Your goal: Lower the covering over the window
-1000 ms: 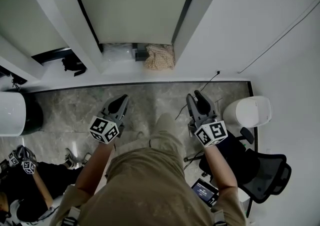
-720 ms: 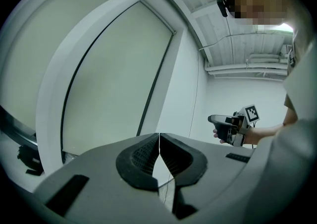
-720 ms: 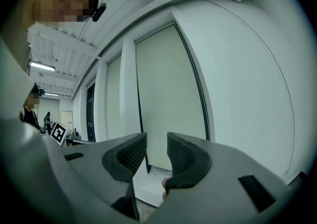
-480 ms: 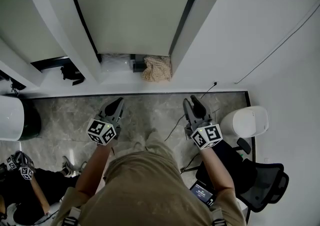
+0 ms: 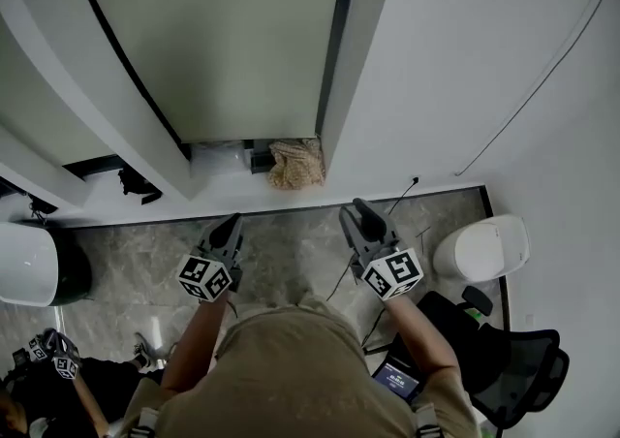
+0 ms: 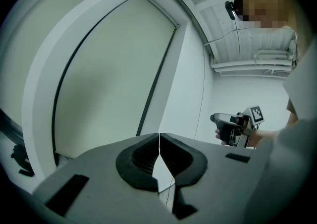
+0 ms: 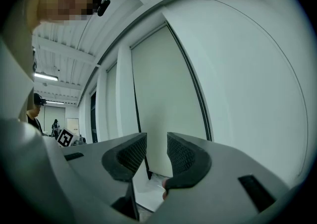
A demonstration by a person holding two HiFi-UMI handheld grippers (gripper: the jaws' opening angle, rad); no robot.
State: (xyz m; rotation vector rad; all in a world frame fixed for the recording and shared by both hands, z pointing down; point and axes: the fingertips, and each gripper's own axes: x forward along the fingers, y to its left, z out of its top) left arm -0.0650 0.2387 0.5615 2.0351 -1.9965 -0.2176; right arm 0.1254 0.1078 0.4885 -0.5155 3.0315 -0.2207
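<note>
The blind (image 5: 213,39) is pale cream, its frame (image 5: 340,39) black, the floor (image 5: 291,244) veined grey (2 black-and-white cubes (image 5: 204,277)).

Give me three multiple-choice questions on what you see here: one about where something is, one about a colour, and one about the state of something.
1. Where is the black chair?
A. On the floor, on the side of the right gripper
B. On the windowsill
C. On the floor, on the left gripper's side

2. What colour is the crumpled cloth below the blind?
A. Red
B. Blue
C. Tan

3. How do the right gripper's jaws stand?
A. Pressed together
B. Apart, with nothing between them
C. Clamped on the cloth

Answers:
1. A: the head view shows the chair low at the right, past the right gripper.
2. C: the cloth shows pale tan in the gap under the blind's lower edge.
3. B: the right gripper view shows a clear gap between the two pads, with only the window behind it.
</note>
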